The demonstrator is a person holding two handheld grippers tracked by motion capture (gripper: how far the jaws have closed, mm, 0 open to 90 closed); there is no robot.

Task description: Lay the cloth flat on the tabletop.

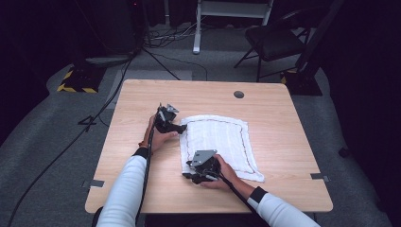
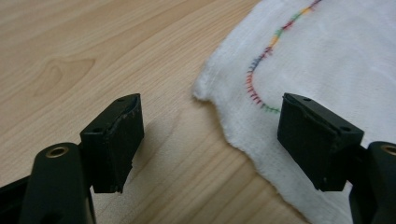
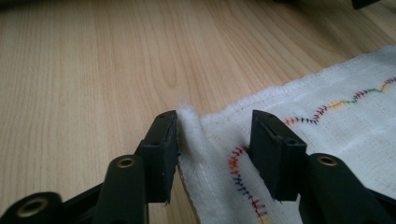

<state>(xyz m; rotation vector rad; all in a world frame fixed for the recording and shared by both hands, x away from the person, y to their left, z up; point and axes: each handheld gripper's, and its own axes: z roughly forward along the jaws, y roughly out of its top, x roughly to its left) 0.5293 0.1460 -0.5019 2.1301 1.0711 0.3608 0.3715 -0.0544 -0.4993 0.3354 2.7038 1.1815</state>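
Observation:
A white cloth [image 1: 217, 142] with a multicoloured stitched border lies flat on the wooden table [image 1: 283, 118]. My left gripper [image 1: 182, 126] sits at the cloth's far left corner. In the left gripper view the left gripper [image 2: 212, 105] is open, its jaws wide apart on either side of that corner of the cloth [image 2: 327, 56], touching nothing. My right gripper [image 1: 188, 174] is at the near left corner. In the right gripper view the right gripper [image 3: 214, 119] straddles the raised edge of the cloth [image 3: 336, 121]. One jaw touches the edge and the other stands apart from it.
A round cable hole [image 1: 239, 94] is in the table's far right part. Beyond the table stand a dark folding chair [image 1: 274, 40], a white frame [image 1: 198, 28] and a yellow-black striped base [image 1: 75, 80]. Cables [image 1: 104, 109] run across the floor at left.

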